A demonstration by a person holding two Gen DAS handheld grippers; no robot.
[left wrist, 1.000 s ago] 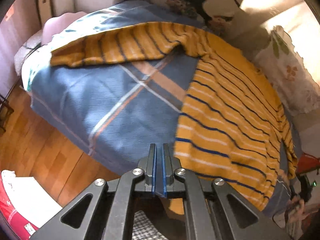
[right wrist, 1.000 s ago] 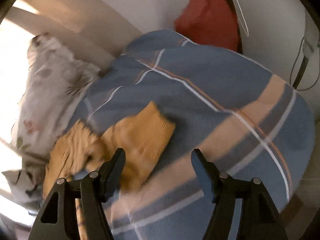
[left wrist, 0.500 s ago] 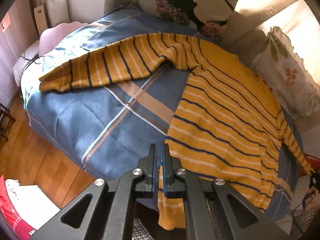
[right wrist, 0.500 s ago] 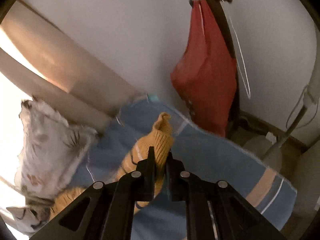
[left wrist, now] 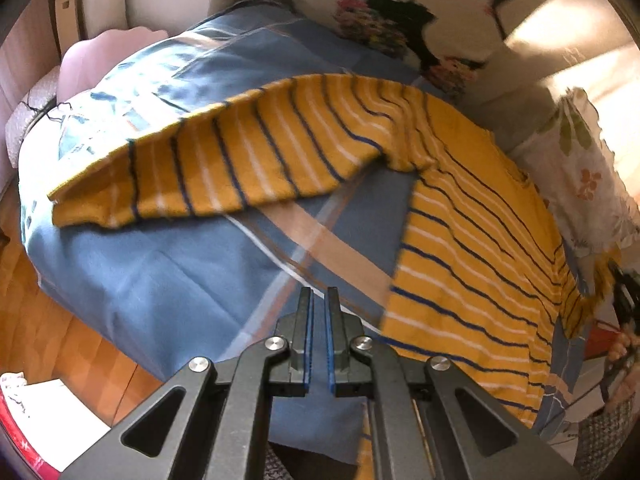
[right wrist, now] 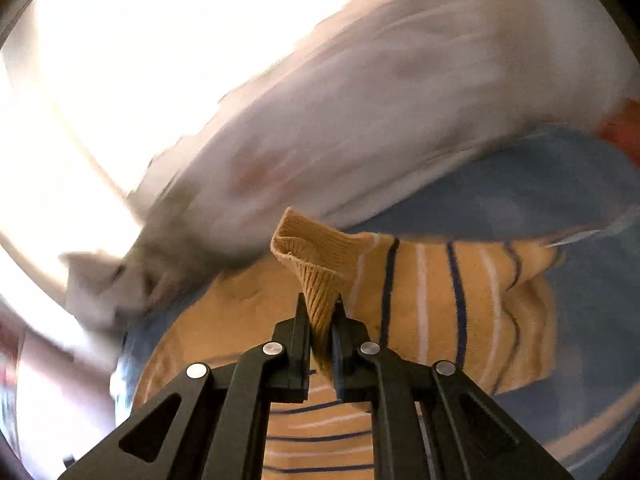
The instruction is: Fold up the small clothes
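Left wrist view: our left gripper point(left wrist: 318, 322) has its fingers nearly together w/ nothing visible between them, above a blue plaid blanket point(left wrist: 152, 280). The yellow striped sweater point(left wrist: 472, 264) lies spread over the bed, one sleeve point(left wrist: 224, 164) stretched out to the left, floral pillows point(left wrist: 580, 176) beyond. Right wrist view, blurred: our right gripper point(right wrist: 320, 320) is clamped on the ribbed cuff point(right wrist: 316, 264) of the other sleeve, lifted off the blanket. The knit looks soft, light & floppy; we'd judge cuffs, hem corners & shoulders the surest places to pinch.
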